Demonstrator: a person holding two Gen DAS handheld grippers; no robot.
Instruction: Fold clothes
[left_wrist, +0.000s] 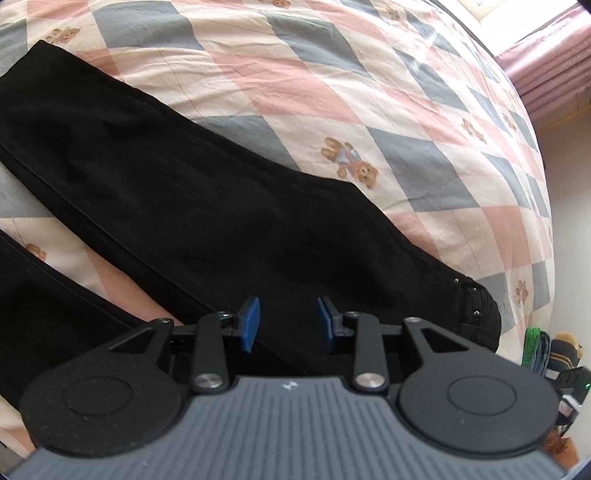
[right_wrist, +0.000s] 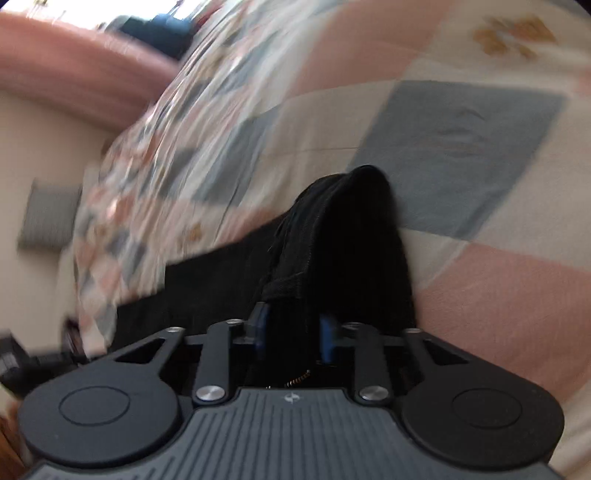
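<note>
Black trousers (left_wrist: 192, 199) lie spread on the checked bedsheet (left_wrist: 332, 74), one leg running flat and diagonal from the far left to the riveted waistband (left_wrist: 476, 310) at the near right. The second leg (left_wrist: 44, 288) lies apart, sheet showing between. A bunched hem end (right_wrist: 332, 240) is raised above the sheet.

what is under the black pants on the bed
The black pants lie spread flat on a checked quilt printed with teddy bears, pink, grey and cream squares showing on both sides. What the quilt looks like directly beneath the fabric is covered, so unseen.
</note>
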